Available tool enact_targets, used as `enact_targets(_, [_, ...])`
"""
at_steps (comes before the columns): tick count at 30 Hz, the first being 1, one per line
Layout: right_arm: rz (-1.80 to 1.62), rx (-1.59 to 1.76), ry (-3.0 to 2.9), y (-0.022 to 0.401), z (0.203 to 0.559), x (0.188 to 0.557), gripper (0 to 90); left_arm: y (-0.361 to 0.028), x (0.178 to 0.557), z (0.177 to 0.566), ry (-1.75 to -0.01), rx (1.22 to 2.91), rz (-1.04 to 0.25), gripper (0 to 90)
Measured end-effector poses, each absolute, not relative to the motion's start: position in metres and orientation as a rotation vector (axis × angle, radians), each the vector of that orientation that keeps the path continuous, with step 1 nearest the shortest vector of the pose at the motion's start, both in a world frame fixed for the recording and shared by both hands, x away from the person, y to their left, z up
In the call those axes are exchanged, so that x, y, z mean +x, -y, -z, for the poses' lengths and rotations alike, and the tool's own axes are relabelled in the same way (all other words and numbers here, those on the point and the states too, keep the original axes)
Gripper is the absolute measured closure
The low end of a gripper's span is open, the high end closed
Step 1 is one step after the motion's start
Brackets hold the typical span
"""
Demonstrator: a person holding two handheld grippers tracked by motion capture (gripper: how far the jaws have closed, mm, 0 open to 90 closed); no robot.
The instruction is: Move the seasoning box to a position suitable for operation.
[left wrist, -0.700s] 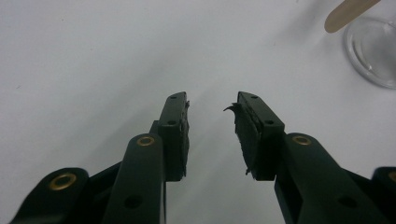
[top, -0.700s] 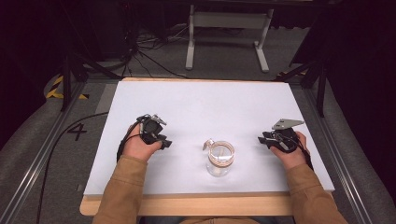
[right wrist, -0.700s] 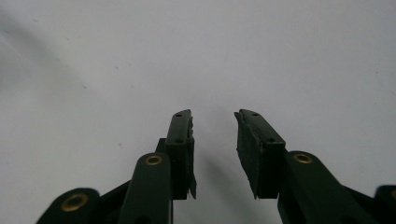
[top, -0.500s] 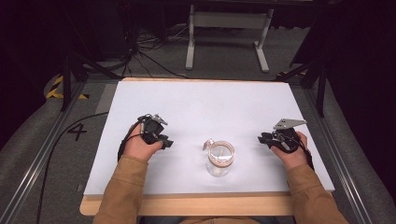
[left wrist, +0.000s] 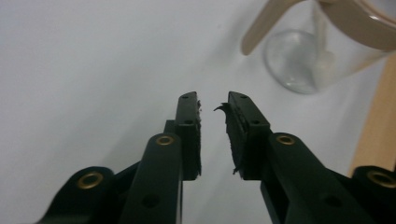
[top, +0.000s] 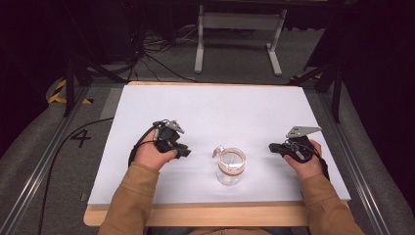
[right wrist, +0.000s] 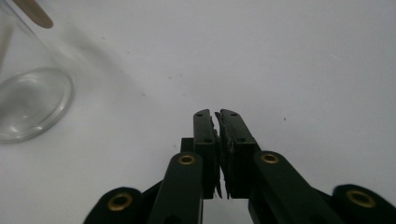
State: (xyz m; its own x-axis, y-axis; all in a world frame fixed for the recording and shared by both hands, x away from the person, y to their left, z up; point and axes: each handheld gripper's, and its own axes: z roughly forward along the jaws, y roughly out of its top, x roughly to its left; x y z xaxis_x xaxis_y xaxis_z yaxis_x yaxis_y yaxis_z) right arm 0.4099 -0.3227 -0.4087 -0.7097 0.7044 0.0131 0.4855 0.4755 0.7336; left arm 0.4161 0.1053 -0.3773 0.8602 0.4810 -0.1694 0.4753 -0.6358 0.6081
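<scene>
A clear glass jar point(top: 231, 169) with a beige ring lid and a tab stands near the front middle of the white table point(top: 210, 112). My left gripper point(top: 187, 152) rests left of the jar and points toward it. Its jaws stand a little apart with nothing between them. In the left gripper view point(left wrist: 212, 100) the jar point(left wrist: 299, 65) lies ahead to the upper right. My right gripper point(top: 272, 146) rests right of the jar with its jaws pressed together and empty. In the right gripper view point(right wrist: 216, 113) the jar point(right wrist: 28, 102) sits at the far left.
The table's wooden front edge point(top: 210, 215) runs below both sleeves. A metal stand point(top: 237, 29) and cables lie on the floor beyond the table. Rails run along both sides of the table.
</scene>
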Motion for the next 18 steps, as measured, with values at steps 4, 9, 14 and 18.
enact_targets(4, [-1.097, 1.017, -2.453, 0.325, 0.408, 0.405, 88.7, -0.095, 0.416, 0.376, -0.644, 2.37, 0.012, 81.2])
enact_targets(9, [-1.133, 0.999, -2.477, 0.326, 0.408, 0.398, 89.8, -0.083, 0.418, 0.377, -0.584, 2.39, 0.066, 86.1])
enact_targets(14, [-1.187, 0.975, -2.528, 0.324, 0.407, 0.391, 90.0, -0.071, 0.42, 0.381, -0.482, 2.403, 0.114, 89.5])
enact_targets(18, [-1.187, 0.948, -2.544, 0.322, 0.406, 0.385, 90.0, -0.06, 0.422, 0.385, -0.447, 2.409, 0.141, 89.7])
